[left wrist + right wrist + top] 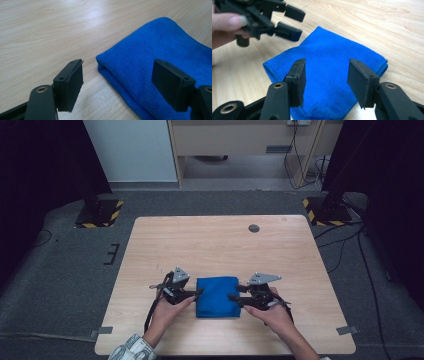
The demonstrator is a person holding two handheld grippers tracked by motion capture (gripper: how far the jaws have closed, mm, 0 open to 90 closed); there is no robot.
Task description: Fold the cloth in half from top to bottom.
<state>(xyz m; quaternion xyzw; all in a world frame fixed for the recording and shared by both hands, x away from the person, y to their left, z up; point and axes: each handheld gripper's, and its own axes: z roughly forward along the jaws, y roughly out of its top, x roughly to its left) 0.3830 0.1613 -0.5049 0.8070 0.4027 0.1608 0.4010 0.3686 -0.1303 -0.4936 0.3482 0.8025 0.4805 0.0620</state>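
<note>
A folded blue cloth [217, 296] lies flat on the wooden table [220, 245], near the person's edge and about midway across it, with 1 gripper on either side. In the high view the left gripper [197, 293] sits at the cloth's left edge, held low over the tabletop by the left hand [167, 312], and the right gripper [233, 297] sits at the cloth's right edge in the right hand [272, 312]; both point inward toward the cloth. In the left gripper view the 2 jaws stand wide apart with nothing pressed between them: 1 is over bare wood just beside the cloth's folded corner, the other over the blue fabric, and whether that one touches the cloth I cannot tell. The fold shows there as 2 layers at the corner [102, 67]. In the right gripper view the 2 jaws are also apart, roughly half open, hovering over the near part of the cloth [332, 70] with fabric showing in the gap and no pad clamped on it. Beyond the cloth in that view the left gripper [293, 22] appears with its jaws spread at the far edge, a fingertip [233, 21] resting on its body. A small dark round disc [254, 228] is set in the table toward the far side, well apart from the cloth.
</note>
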